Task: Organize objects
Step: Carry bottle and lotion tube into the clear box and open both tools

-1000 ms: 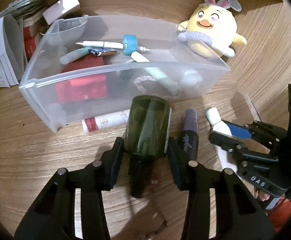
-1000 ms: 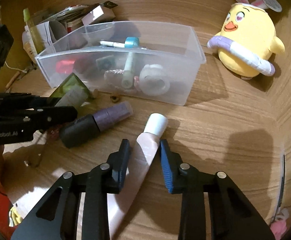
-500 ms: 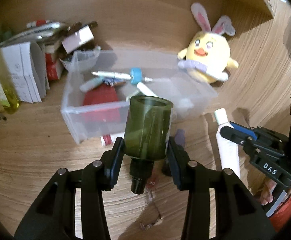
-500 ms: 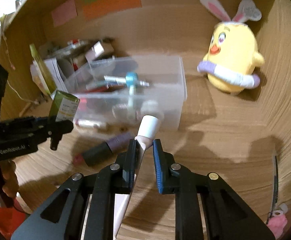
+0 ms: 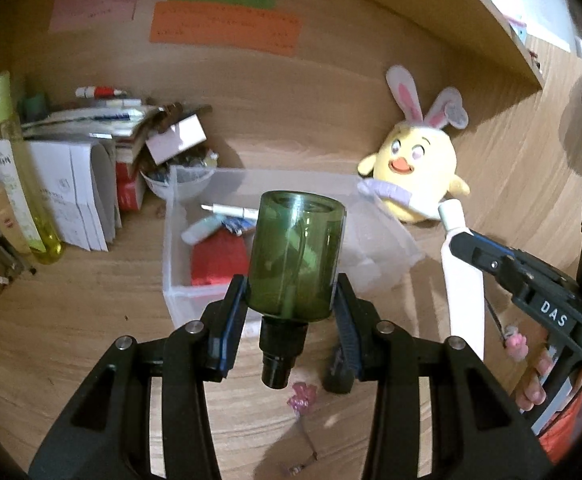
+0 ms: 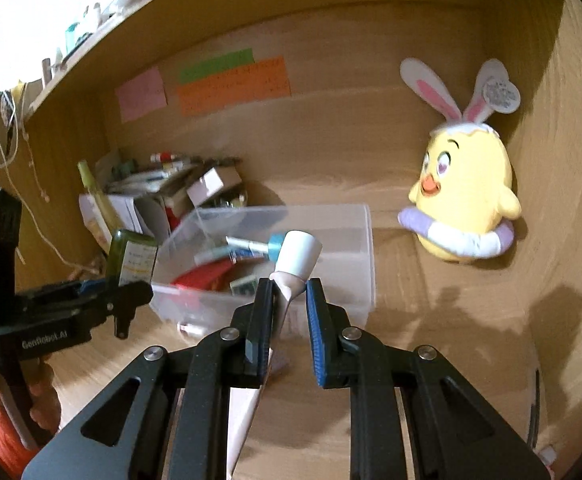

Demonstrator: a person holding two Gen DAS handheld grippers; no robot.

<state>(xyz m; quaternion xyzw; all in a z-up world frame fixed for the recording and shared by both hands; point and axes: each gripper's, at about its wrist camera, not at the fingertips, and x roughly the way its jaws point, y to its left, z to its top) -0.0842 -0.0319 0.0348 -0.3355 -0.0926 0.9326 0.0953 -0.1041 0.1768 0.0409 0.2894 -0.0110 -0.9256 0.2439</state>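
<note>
At frame centre, the left hand-held gripper (image 5: 291, 300) clenched a dark green translucent bottle (image 5: 297, 256) before the clear plastic bin (image 5: 179, 280), while the right hand-held gripper (image 6: 287, 304) pinched a white-capped pale pink tube (image 6: 291, 268).

A home desk nook: plush chick (image 6: 465, 200), sticky notes (image 5: 225, 28), cluttered papers (image 5: 71, 196).

You have two grippers (image 5: 293, 304) up, one green bottle (image 5: 297, 256), one white tube (image 6: 291, 268), one clear bin (image 5: 179, 240), one plush chick (image 5: 415, 172) at two o'clock, three sticky notes (image 5: 225, 32).
</note>
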